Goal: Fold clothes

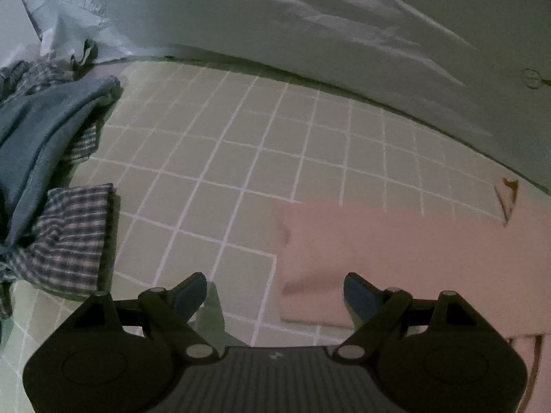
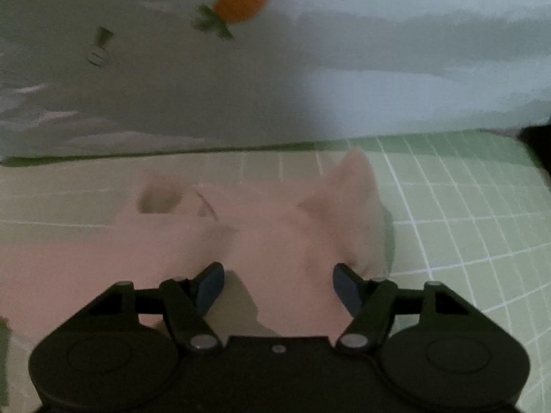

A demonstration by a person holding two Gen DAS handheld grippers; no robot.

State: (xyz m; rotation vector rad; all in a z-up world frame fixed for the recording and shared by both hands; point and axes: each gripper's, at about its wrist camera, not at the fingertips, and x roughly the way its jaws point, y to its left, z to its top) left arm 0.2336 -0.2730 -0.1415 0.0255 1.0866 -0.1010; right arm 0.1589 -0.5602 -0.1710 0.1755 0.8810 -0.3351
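Note:
A pale pink garment (image 1: 396, 258) lies flat on the green grid mat (image 1: 241, 158), its left edge straight. My left gripper (image 1: 275, 292) is open and empty, just above the mat at that left edge. In the right wrist view the same pink garment (image 2: 261, 241) lies rumpled, with one corner (image 2: 351, 186) standing up and a collar opening at the far left. My right gripper (image 2: 277, 284) is open over the garment's near edge, holding nothing.
A heap of blue and checked clothes (image 1: 51, 158) lies at the mat's left side. A white cloth backdrop (image 1: 310, 27) with a carrot print (image 2: 244, 0) rises behind the mat (image 2: 465, 206).

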